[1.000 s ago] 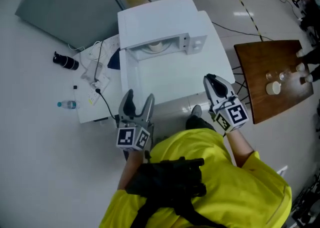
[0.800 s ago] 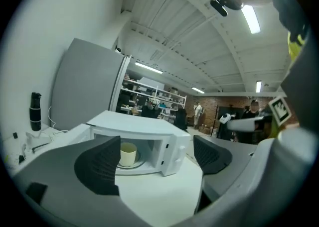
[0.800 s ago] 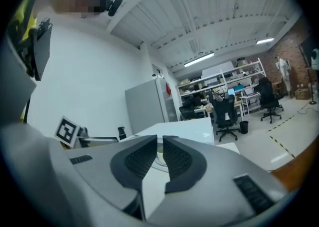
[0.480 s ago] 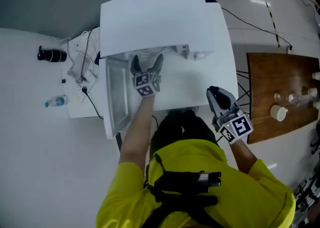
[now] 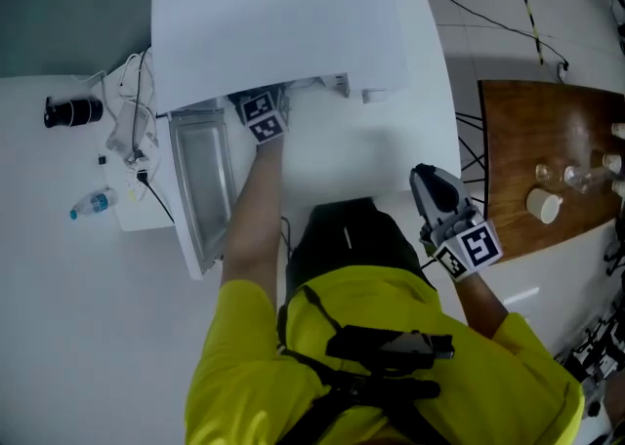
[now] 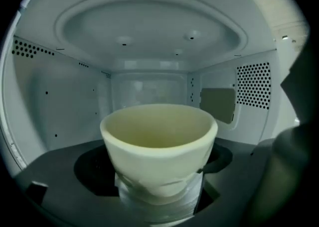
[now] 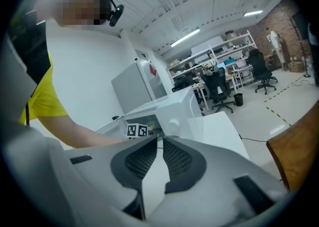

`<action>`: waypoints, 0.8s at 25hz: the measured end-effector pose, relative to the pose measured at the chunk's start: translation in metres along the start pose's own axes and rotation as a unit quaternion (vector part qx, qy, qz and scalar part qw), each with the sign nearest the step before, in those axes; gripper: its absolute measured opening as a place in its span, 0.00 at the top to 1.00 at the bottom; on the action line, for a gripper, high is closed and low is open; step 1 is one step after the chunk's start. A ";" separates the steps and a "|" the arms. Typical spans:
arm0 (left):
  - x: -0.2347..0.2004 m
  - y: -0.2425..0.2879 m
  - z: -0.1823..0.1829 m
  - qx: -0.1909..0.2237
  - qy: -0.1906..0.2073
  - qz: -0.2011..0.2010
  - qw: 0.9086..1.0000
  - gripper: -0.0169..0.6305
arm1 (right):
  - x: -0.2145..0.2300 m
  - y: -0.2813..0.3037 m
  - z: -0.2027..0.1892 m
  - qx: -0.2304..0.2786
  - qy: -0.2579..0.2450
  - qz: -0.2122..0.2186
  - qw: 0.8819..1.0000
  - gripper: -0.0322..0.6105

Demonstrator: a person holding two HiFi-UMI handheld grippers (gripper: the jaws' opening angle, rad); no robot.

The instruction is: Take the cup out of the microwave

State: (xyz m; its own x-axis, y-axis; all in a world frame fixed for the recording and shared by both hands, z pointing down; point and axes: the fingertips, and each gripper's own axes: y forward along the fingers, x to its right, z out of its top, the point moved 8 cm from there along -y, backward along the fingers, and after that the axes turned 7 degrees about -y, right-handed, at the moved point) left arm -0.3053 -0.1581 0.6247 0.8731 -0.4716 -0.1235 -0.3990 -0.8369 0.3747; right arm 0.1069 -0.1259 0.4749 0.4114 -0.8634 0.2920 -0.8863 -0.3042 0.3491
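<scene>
A cream cup (image 6: 158, 146) stands on a clear glass stand (image 6: 159, 203) in the middle of the white microwave (image 5: 278, 23); its dark floor and perforated walls fill the left gripper view. My left gripper (image 5: 260, 106) reaches into the cavity, its fingertips hidden under the microwave's top in the head view. Its jaws stand wide and have just been closing a little. The cup is just ahead of them, and no pad touches it. My right gripper (image 5: 437, 194) hovers near the table's front right edge, shut on nothing.
The microwave door (image 5: 200, 189) hangs open to the left. A brown wooden table (image 5: 527, 131) at the right holds a white cup (image 5: 543, 205) and clear glasses. Cables (image 5: 132, 136), a black cylinder (image 5: 70, 111) and a bottle (image 5: 88, 207) lie at the left.
My left gripper has gone from the table's front edge forward into the microwave cavity, and its jaws are wider. The right gripper has drifted slightly right and stays shut.
</scene>
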 end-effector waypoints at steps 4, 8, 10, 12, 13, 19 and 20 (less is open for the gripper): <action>-0.002 -0.003 0.002 0.003 -0.001 0.003 1.000 0.27 | -0.002 -0.005 -0.002 -0.006 -0.002 0.000 1.000 0.89; 0.005 -0.029 0.008 0.023 0.006 -0.029 0.999 0.27 | -0.006 -0.008 -0.003 -0.002 -0.003 0.002 1.000 0.89; 0.010 -0.048 0.010 0.026 0.014 -0.052 0.998 0.27 | -0.006 -0.008 -0.005 -0.001 0.000 0.004 1.000 0.89; 0.013 -0.068 0.006 0.022 0.015 -0.069 0.997 0.27 | -0.005 -0.007 -0.007 0.000 0.004 0.004 1.000 0.89; 0.015 -0.078 0.003 0.018 0.015 -0.077 0.997 0.27 | -0.005 -0.006 -0.008 0.001 0.005 0.003 1.000 0.89; 0.045 -0.157 -0.034 -0.022 0.057 -0.160 0.985 0.27 | -0.001 -0.012 -0.013 0.017 0.012 -0.018 1.000 0.89; 0.057 -0.167 -0.042 -0.029 0.073 -0.188 0.979 0.27 | 0.002 -0.015 -0.016 0.018 0.014 -0.026 0.999 0.89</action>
State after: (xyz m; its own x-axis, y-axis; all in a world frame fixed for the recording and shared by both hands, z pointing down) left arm -0.1772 -0.0336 0.5942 0.9878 -0.0849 -0.1305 -0.0293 -0.9246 0.3797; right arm 0.1240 -0.1170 0.4842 0.4625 -0.8344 0.2998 -0.8706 -0.3634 0.3317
